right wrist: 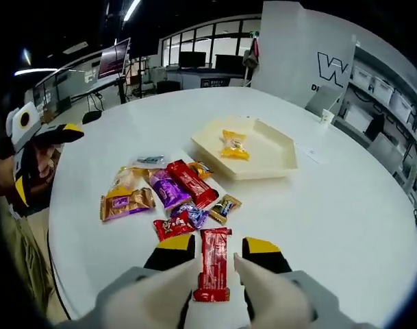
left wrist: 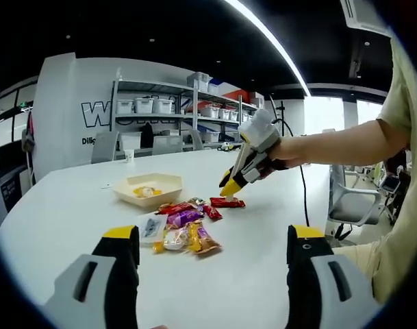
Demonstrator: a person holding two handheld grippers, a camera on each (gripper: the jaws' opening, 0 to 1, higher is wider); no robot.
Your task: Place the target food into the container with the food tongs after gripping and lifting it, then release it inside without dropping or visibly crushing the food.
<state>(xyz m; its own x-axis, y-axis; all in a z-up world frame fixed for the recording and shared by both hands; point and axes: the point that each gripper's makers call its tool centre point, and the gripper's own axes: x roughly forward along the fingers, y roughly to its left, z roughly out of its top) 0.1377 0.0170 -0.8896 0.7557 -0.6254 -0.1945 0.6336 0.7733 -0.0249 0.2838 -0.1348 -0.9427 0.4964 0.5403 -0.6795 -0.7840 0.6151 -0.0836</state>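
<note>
Red-wrapped snack bar (right wrist: 213, 264) lies flat on the white table (right wrist: 345, 226), lengthwise between the right gripper (right wrist: 218, 251)'s two yellow-tipped fingers (right wrist: 261, 247); the fingers stand a little apart on either side of it, and whether they touch the wrapper cannot be told. In the left gripper view the same bar (left wrist: 227, 202) sits just under the right gripper (left wrist: 230, 187), which points down at it from a person's hand (left wrist: 285, 152).

Beyond the bar is a loose heap of wrapped snacks (right wrist: 168, 195): a longer red bar (right wrist: 192, 183), a purple packet (right wrist: 168, 190), a gold-brown packet (right wrist: 127, 203) and several smaller ones, some overlapping. Farther on stands a shallow cream tray (right wrist: 276, 159) with angled corners, holding one yellow-wrapped piece (right wrist: 234, 145). The tray is well apart from the bar, with the heap lying between.

The left gripper (left wrist: 211, 250) hovers over the near side of the table, its fingers (left wrist: 119, 250) spread wide with nothing between them, aimed toward the heap. It also appears at the left edge of the right gripper view (right wrist: 40, 147), held off the table's edge. Shelving with bins (left wrist: 187, 106) lines the far wall.
</note>
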